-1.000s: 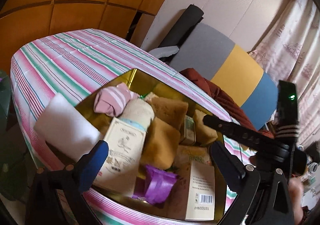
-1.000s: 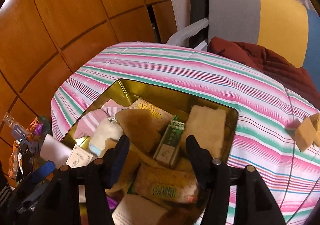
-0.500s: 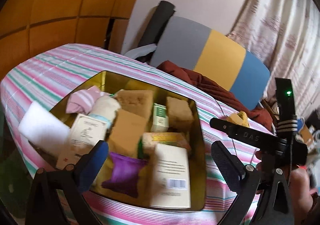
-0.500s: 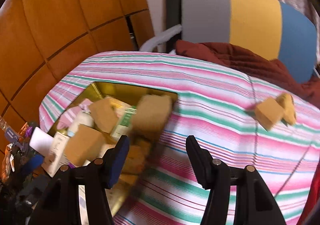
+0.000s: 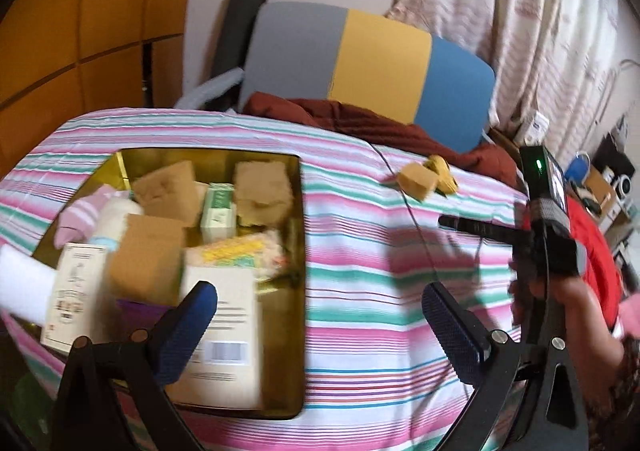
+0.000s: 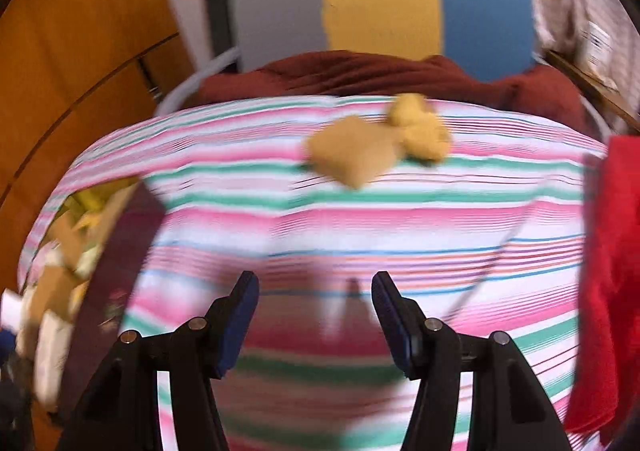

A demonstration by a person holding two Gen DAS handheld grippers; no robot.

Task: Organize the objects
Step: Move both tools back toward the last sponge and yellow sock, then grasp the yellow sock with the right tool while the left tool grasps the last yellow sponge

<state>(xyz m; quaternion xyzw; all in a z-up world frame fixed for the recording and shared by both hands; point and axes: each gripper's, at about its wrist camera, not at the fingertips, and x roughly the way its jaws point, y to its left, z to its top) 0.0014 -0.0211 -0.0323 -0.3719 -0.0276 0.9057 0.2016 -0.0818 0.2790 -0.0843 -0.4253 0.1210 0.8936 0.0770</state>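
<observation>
A gold tin (image 5: 296,251) full of boxes, sponges and a rolled sock sits on the striped cloth at the left; its dark edge (image 6: 116,251) shows blurred in the right wrist view. A tan sponge block (image 5: 416,179) (image 6: 348,155) and a yellow crumpled piece (image 5: 442,171) (image 6: 420,131) lie loose on the cloth near the far edge. My left gripper (image 5: 320,311) is open over the tin's near right corner, holding nothing. My right gripper (image 6: 315,299) is open and empty above bare cloth, well short of the sponge block. In the left wrist view the right gripper's body (image 5: 548,219) is at the right, in a person's hand.
A dark red garment (image 5: 380,127) is heaped at the table's far edge before a chair back (image 5: 360,55) in grey, yellow and blue. Wood panelling (image 5: 80,31) is at the left, curtains (image 5: 520,11) at the right. A red cloth (image 6: 608,251) hangs at the right.
Both grippers swung to the right, away from the tin. The right gripper went from over the tin's contents to bare cloth, and the loose sponge block drew nearer to centre. Neither gripper's opening changed.
</observation>
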